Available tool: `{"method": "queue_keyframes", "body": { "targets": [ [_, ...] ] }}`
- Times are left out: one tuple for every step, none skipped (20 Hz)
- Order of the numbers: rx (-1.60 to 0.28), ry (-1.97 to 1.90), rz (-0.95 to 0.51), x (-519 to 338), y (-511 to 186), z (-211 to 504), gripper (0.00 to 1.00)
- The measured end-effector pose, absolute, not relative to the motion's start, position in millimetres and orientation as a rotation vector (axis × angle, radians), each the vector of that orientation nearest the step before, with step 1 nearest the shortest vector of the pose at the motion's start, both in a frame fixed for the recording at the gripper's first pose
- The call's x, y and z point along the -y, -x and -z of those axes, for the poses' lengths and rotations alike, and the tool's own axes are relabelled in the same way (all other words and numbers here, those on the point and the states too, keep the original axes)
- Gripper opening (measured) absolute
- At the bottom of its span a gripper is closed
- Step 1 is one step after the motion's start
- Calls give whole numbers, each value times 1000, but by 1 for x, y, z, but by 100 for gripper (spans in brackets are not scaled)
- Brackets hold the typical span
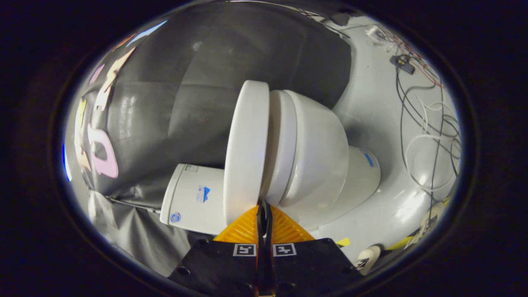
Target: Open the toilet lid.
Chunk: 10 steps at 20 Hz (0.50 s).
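We found the claw (264, 206) with its two orange fingers (243, 229) drawn together, only a thin dark slit between them, tips at the rim of the toilet lid (246, 152) where a narrow gap separated it from the seat (282, 148). Nothing was clamped between them that we could see. The view was rolled sideways, so the toilet lay across it: the lid just ahead of the fingers, then the seat, then the bowl (319, 156), with the cistern (194, 200) beyond the lid against the black booth wall.

We judged the lid a stiff, smooth, glossy plastic shell, fairly light and turning on hinges at the cistern end. Such a surface would be slippery, so the front rim, farthest from the hinges, looked the best place to hook under or pinch.

The hinges were hidden behind the lid, and we could not tell whether the fingertips touched the rim or sat just short of it. Loose cables (429, 136) lay on the pale floor (371, 111) past the bowl.
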State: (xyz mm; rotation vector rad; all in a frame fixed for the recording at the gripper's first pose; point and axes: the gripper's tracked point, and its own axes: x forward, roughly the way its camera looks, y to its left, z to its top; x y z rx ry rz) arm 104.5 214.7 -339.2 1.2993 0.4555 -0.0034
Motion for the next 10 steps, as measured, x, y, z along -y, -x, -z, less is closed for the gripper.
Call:
{"method": "queue_keyframes", "body": {
  "targets": [
    [-467,-1275,7,-216,-99,339,0],
    [-479,-1253,19,-215,-99,338,1],
    [-492,-1233,31,-214,-100,337,1],
    [-500,-1218,44,-213,-100,336,1],
    [-505,-1207,53,-214,-100,335,1],
    [-509,-1199,62,-214,-101,334,1],
    [-507,-1186,69,-214,-99,329,0],
    [-508,-1154,72,-217,-103,329,1],
    [-505,-1118,76,-217,-101,324,0],
    [-501,-1091,77,-217,-102,317,0]
  ]
}}
